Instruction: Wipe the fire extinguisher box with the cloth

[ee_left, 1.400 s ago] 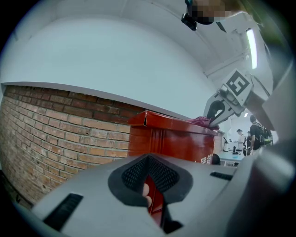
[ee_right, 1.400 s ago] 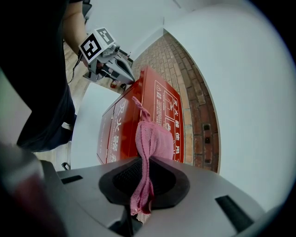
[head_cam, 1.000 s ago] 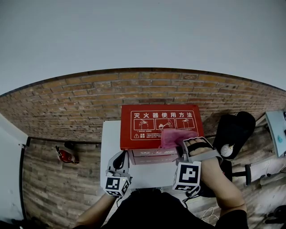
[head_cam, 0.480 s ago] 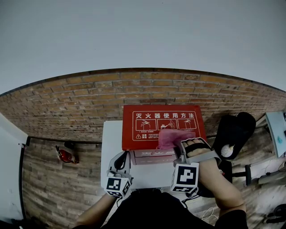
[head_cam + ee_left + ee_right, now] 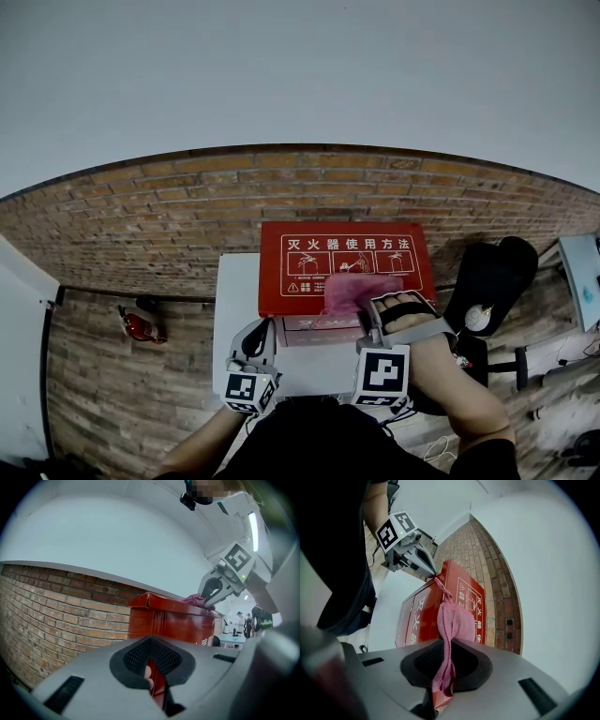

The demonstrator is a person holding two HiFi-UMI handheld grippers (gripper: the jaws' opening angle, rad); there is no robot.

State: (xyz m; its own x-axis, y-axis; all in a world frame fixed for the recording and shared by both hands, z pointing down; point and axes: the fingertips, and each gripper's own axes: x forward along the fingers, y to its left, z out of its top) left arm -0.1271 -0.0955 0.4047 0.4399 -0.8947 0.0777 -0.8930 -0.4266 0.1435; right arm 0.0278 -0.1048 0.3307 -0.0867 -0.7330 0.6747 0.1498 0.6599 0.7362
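The red fire extinguisher box (image 5: pixel 309 262) lies on a white table (image 5: pixel 239 300), its printed lid facing up. My right gripper (image 5: pixel 367 307) is shut on a pink cloth (image 5: pixel 349 289) and presses it onto the lid's near edge. In the right gripper view the cloth (image 5: pixel 454 625) hangs out of the shut gripper (image 5: pixel 443 667) over the box (image 5: pixel 468 597). My left gripper (image 5: pixel 257 330) stays shut at the box's near left corner. In the left gripper view the box (image 5: pixel 173 620) stands just past its gripper (image 5: pixel 152 677). Whether it touches the box is unclear.
A brick wall (image 5: pixel 169 216) rises behind the table. A small red object (image 5: pixel 141 326) lies at the left by the wall. A black chair (image 5: pixel 492 272) stands right of the box. People stand far off in the left gripper view (image 5: pixel 241 620).
My right gripper has slid the pink cloth leftward along the near edge of the lid. The left gripper has stayed where it was.
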